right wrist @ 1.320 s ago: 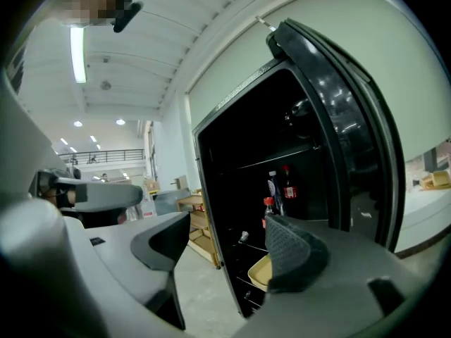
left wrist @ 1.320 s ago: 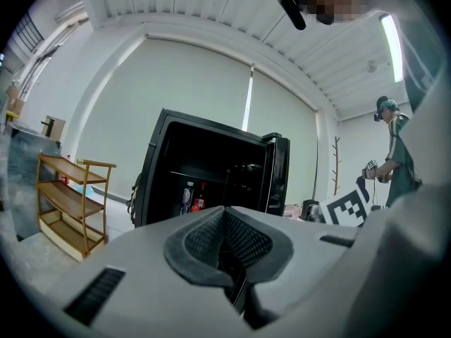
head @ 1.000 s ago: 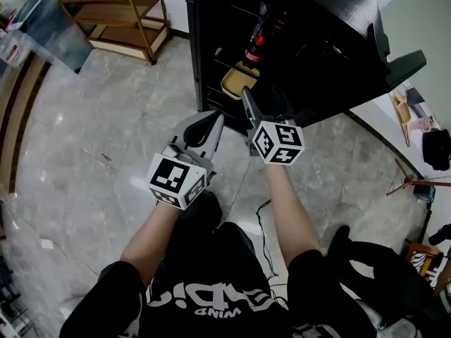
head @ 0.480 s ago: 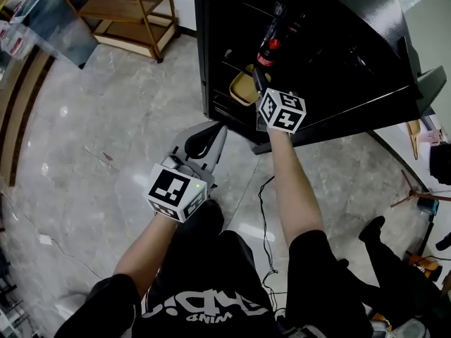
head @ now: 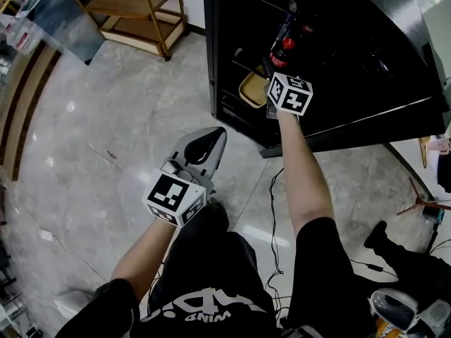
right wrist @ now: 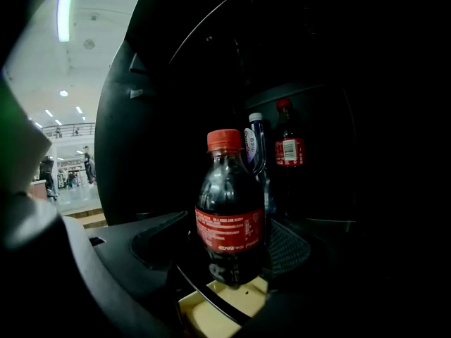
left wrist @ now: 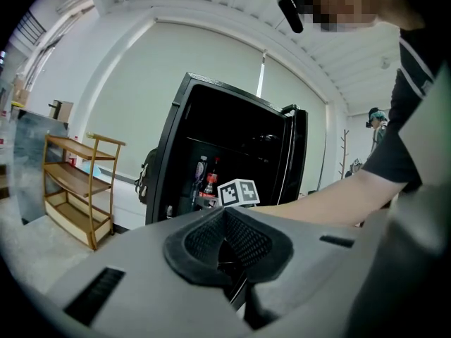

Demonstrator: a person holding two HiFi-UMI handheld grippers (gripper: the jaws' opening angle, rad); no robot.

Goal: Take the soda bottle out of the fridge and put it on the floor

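Note:
The soda bottle [right wrist: 229, 217], dark with a red cap and red label, stands upright on a shelf in the open black fridge [head: 338, 62]. My right gripper [right wrist: 229, 263] is open inside the fridge, one jaw on each side of the bottle's lower part, with small gaps at both pads. In the head view the bottle [head: 280, 53] shows just beyond the right gripper [head: 273, 76] and its marker cube. My left gripper [head: 208, 138] hangs shut and empty above the floor, short of the fridge; its pads [left wrist: 229, 241] meet.
A yellow tray [head: 251, 90] sits on the shelf below the bottle. Two more bottles [right wrist: 289, 146] stand deeper in the fridge. A wooden shelf unit [head: 134, 9] stands to the fridge's left. A black cable [head: 271, 189] lies on the marble floor.
My right gripper has reached forward into the fridge until its jaws flank the soda bottle. The left gripper has stayed about where it was.

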